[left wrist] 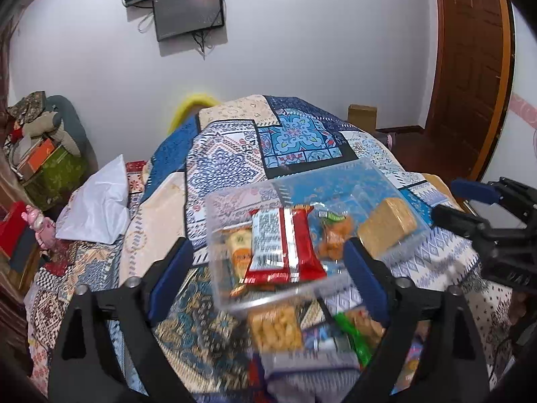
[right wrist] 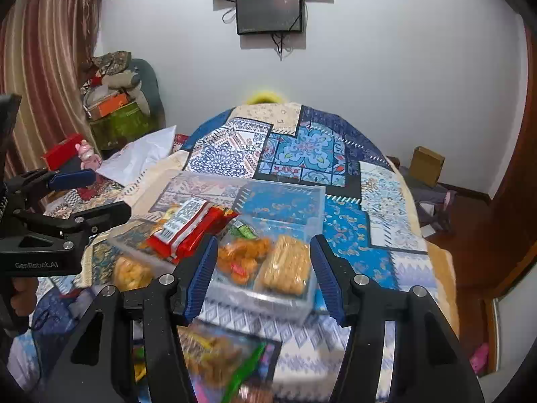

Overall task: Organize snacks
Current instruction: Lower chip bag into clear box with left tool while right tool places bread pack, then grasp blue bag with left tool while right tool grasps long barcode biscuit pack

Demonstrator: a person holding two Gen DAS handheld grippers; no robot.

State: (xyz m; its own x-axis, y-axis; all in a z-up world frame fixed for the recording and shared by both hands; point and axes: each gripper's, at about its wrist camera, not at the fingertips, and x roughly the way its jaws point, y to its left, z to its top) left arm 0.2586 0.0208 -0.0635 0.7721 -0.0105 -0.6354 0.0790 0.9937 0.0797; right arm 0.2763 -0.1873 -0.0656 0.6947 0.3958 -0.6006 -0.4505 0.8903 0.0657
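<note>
A clear plastic box (left wrist: 335, 174) (right wrist: 285, 188) sits on the patterned cloth. In it lie a red snack packet (left wrist: 285, 245) (right wrist: 191, 231), a yellow-tan wafer pack (left wrist: 386, 225) (right wrist: 285, 263) and a bag of orange pieces (left wrist: 335, 231) (right wrist: 245, 255). Loose snacks lie in front of the box: a pack of yellow puffs (left wrist: 275, 329) (right wrist: 131, 273) and a green-edged bag (left wrist: 355, 332) (right wrist: 241, 369). My left gripper (left wrist: 268, 278) is open above the box's near edge, empty. My right gripper (right wrist: 265, 278) is open around the box's right near corner, empty. Each gripper shows in the other view (left wrist: 470, 201) (right wrist: 87, 194).
The table (right wrist: 386, 201) under the cloth is rounded and falls away at right. White fabric (left wrist: 97, 205) (right wrist: 141, 154) lies at the left edge by a pink toy (left wrist: 37, 225) (right wrist: 88, 154). A cardboard box (right wrist: 426, 164) stands on the floor by the wooden door (left wrist: 470, 67).
</note>
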